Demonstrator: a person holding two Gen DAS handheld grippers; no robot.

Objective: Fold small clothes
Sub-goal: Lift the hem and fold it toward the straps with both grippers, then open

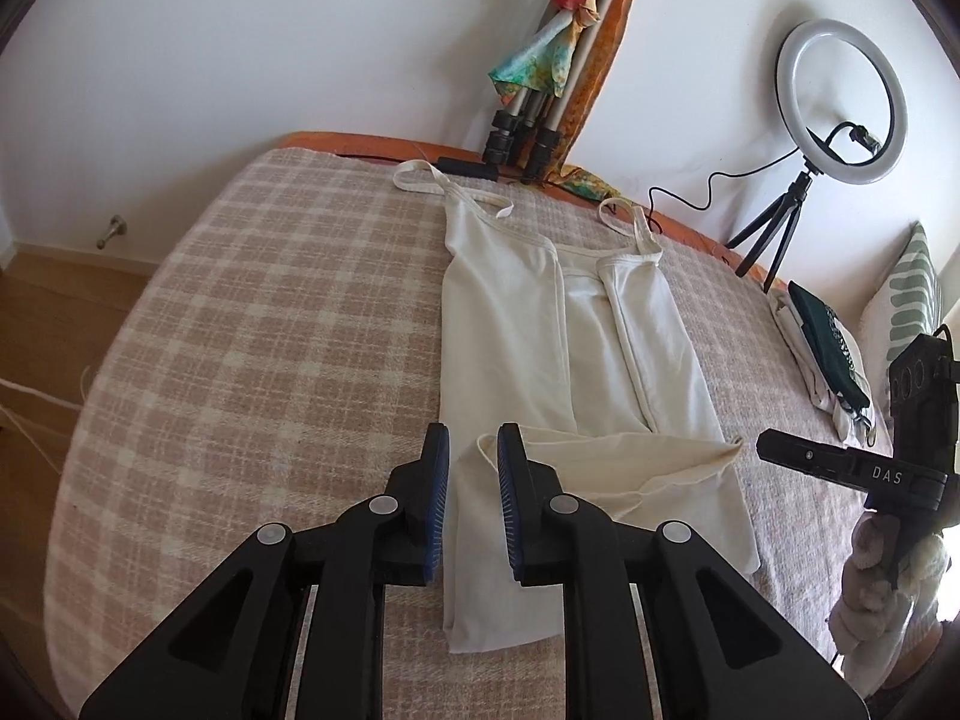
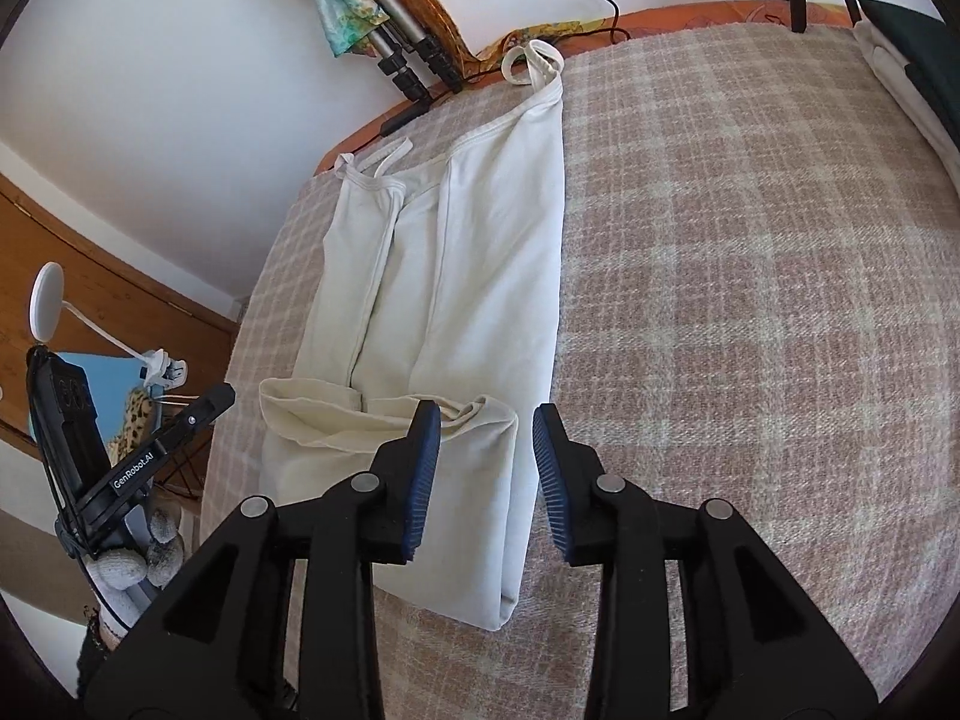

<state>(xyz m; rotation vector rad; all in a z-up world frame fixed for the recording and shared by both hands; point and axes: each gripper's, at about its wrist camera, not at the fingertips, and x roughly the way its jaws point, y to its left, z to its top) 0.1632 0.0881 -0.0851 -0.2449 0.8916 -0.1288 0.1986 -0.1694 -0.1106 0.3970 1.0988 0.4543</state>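
A cream strappy top [image 1: 510, 324] lies lengthwise on the checked blanket [image 1: 270, 330], both long sides folded inward and its hem end folded up over itself [image 1: 600, 480]. My left gripper [image 1: 474, 450] is open and empty, above the folded hem's left corner. My right gripper [image 2: 487, 432] is open and empty over the same fold's right corner; the top [image 2: 480, 240] stretches away from it. The right gripper also shows at the right edge of the left wrist view [image 1: 852, 462], and the left one shows in the right wrist view [image 2: 162, 444].
A ring light on a small tripod [image 1: 840, 108] stands at the far right of the bed. Tripod legs with a coloured scarf [image 1: 540, 60] lean on the wall. Folded dark and white clothes [image 1: 828, 348] lie at the right. The bed edge and wooden floor [image 1: 54, 330] are on the left.
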